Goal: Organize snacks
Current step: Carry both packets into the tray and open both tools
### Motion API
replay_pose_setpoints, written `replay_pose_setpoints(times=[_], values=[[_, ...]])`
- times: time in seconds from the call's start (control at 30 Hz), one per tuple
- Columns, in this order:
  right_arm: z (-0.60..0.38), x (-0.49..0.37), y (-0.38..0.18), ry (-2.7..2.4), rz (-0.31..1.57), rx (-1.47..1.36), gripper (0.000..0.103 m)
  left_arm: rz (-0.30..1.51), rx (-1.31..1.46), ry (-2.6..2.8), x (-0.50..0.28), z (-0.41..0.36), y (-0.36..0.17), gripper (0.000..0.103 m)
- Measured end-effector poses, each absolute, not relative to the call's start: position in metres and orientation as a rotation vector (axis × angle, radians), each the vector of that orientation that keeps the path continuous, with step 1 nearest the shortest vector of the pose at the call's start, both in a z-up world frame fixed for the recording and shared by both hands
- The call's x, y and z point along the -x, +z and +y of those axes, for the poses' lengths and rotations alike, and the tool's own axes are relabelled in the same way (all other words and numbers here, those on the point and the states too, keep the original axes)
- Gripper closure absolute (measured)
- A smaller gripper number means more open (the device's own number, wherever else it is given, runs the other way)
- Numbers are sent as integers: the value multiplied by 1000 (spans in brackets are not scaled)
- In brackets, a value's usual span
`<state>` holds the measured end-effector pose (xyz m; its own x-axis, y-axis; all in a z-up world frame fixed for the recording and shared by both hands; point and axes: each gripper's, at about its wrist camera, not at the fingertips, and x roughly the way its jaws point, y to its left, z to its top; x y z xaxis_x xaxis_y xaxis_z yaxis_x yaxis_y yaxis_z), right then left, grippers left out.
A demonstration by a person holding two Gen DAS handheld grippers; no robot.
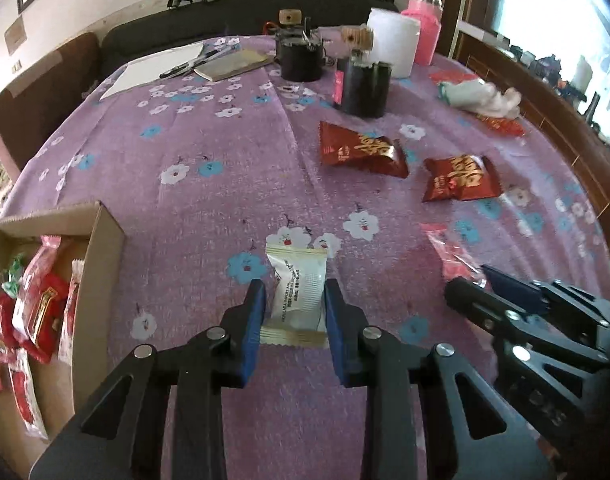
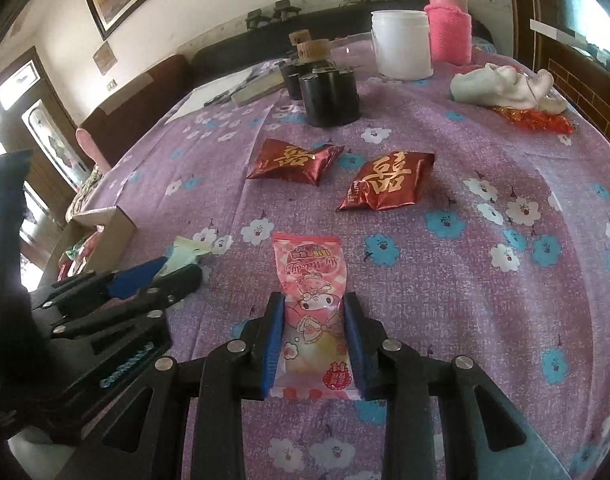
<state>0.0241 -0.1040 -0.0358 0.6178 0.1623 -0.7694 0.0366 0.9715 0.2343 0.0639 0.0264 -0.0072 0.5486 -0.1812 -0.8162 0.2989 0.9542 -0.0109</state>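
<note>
My left gripper (image 1: 292,292) is shut on a white snack packet (image 1: 298,288), its blue pads pressing both sides, low over the purple flowered tablecloth (image 1: 209,208). My right gripper (image 2: 313,308) is shut on a pink cartoon snack packet (image 2: 313,300); the packet also shows in the left wrist view (image 1: 451,254). Two dark red packets with gold characters (image 2: 295,160) (image 2: 387,186) lie farther out on the cloth. A cardboard box (image 1: 105,240) with several red and pink snacks stands at the left.
Two black cylindrical holders (image 2: 331,94) (image 1: 299,58), a white tub (image 2: 401,44), a pink flask (image 2: 449,28), a crumpled white cloth (image 2: 505,86), and papers with a pen (image 1: 177,64) sit at the table's far side. A dark sofa lies beyond.
</note>
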Motion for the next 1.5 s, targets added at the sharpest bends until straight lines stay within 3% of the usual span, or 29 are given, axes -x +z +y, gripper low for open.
replay_pose_setpoints(times=[0.4,1.03,1.5], values=[[-109,-20,-30,51,863,-258,73,901,49,-352,-10,68,37,77],[-97,-15,-21,7,826,-222,73,851,373,-14,67,282,33,76],[76,-3,32,372,854,-82,74,914,351,-7,36,311,17,76]])
